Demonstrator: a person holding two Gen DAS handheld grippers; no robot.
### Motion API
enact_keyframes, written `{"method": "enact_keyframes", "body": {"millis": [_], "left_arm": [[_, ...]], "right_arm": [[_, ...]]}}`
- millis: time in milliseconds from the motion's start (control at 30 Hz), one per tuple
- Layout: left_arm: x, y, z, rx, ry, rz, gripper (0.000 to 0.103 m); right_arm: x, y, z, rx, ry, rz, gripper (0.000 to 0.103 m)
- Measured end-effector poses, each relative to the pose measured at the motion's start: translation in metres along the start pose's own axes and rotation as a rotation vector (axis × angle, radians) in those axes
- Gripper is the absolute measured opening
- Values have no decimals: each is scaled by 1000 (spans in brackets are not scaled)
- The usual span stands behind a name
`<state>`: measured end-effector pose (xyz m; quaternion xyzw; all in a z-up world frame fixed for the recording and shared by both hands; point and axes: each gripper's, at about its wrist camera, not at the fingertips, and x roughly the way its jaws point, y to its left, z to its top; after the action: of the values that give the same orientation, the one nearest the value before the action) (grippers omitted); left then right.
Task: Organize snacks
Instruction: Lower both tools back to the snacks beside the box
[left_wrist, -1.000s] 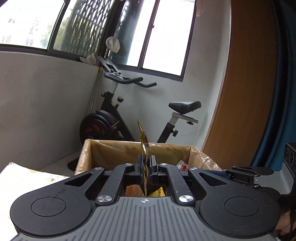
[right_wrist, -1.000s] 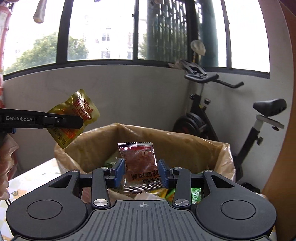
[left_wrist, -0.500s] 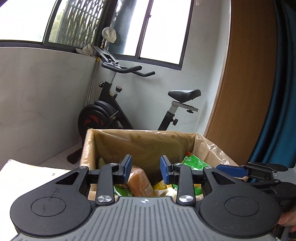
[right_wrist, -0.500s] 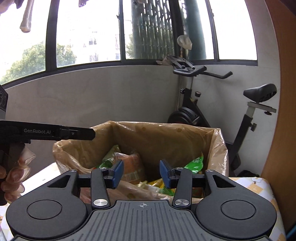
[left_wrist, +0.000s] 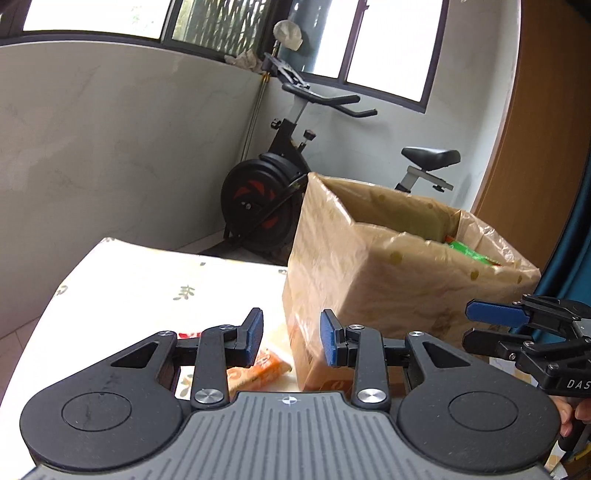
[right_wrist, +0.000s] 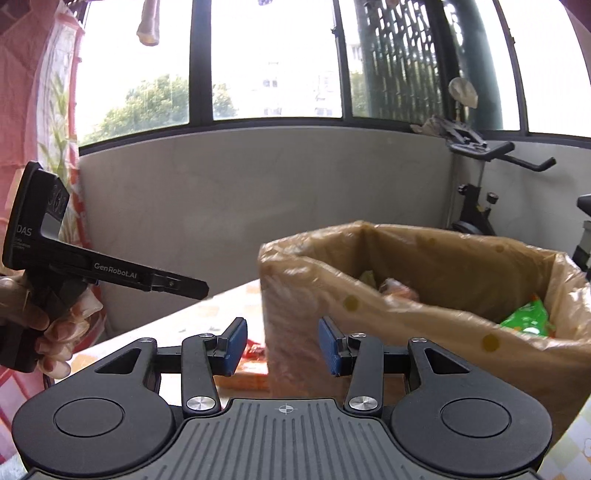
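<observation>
Snacks mostly in bag-lined box (left_wrist: 369, 266) near far table (left_wrist: 129, 288) edge, green pack (right_wrist: 528, 317) visible inside. Orange pack (left_wrist: 258, 369) lies on table just left of box base. Left gripper (left_wrist: 291, 341) jaws apart, nothing btwn; right gripper (right_wrist: 282, 345) same, empty. Next imo: left goes low, jaws straddling orange pack, pinch an edge w/o bumping box wall, bc thin wrapper slips.
</observation>
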<state>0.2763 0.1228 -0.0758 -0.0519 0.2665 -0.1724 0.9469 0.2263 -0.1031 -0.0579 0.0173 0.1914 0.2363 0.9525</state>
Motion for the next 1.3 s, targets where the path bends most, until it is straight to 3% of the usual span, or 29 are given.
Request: {"method": "enact_keyframes", "body": {"millis": [167, 300, 433, 600, 733, 900, 1167, 1300], "left_arm": [[11, 14, -22, -52, 58, 13, 35], [24, 19, -33, -64, 103, 37, 35], [27, 22, -46, -83, 126, 50, 35], [30, 20, -57, -120, 170, 42, 35], [31, 17, -70, -164, 208, 15, 35], [35, 18, -94, -226, 269, 8, 35], [46, 30, -101, -258, 276, 103, 34], [49, 37, -98, -264, 260, 139, 34]], "right_arm": [[36, 9, -28, -12, 136, 44, 40], [71, 11, -54, -44, 271, 40, 40], [101, 12, -67, -78, 351, 24, 40], [125, 7, -79, -104, 393, 21, 42], [137, 7, -84, -110, 432, 31, 52], [129, 4, -90, -57, 440, 39, 55], [112, 5, -94, 24, 446, 41, 49], [112, 9, -93, -6, 421, 26, 50]]}}
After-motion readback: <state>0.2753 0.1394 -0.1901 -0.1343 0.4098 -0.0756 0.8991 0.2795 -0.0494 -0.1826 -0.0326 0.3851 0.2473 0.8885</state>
